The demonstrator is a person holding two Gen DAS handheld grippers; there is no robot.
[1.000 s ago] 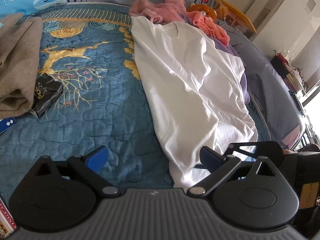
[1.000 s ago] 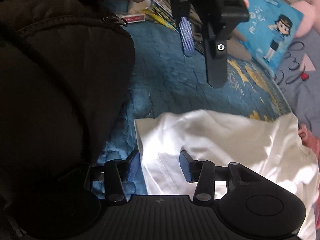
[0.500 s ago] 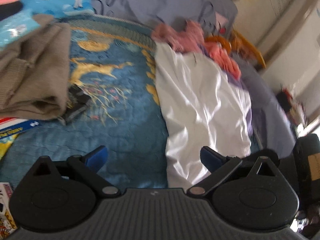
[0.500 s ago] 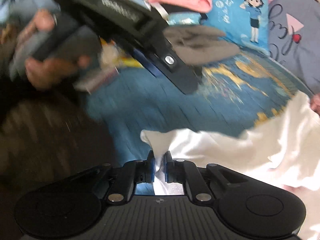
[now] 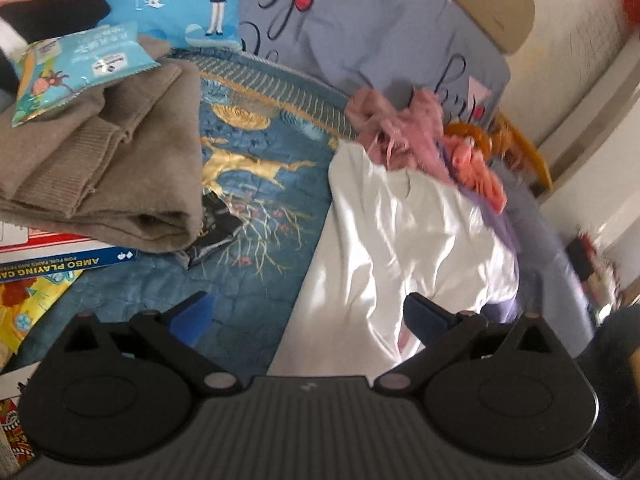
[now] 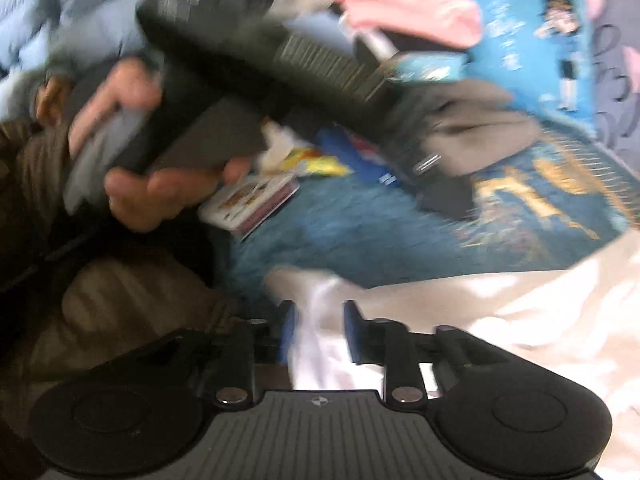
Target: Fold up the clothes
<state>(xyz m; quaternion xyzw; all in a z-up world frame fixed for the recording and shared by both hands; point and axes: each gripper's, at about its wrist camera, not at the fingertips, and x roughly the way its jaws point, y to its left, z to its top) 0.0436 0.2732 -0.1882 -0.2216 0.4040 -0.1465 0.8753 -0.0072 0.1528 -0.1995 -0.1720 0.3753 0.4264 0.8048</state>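
Observation:
A white T-shirt [image 5: 396, 248] lies lengthwise on the blue patterned bedspread [image 5: 256, 200], collar at the far end. My left gripper [image 5: 308, 320] is open above the shirt's near hem, holding nothing. In the blurred right wrist view, my right gripper [image 6: 318, 330] has its blue pads partly apart with a bunched corner of the white T-shirt [image 6: 500, 320] between them. The left gripper's body [image 6: 248, 52] and the hand holding it fill the upper left there.
A folded brown sweater [image 5: 104, 168] with a snack packet [image 5: 76, 68] lies at left, over a card box [image 5: 60, 264]. Pink and orange clothes [image 5: 404, 132] are heaped beyond the shirt's collar. A lilac duvet [image 5: 360, 28] lies at the back.
The right gripper closed on the shirt's corner half a second ago, then its pads parted somewhat with cloth still between them. The left gripper rose and tilted toward the bed's head, staying open.

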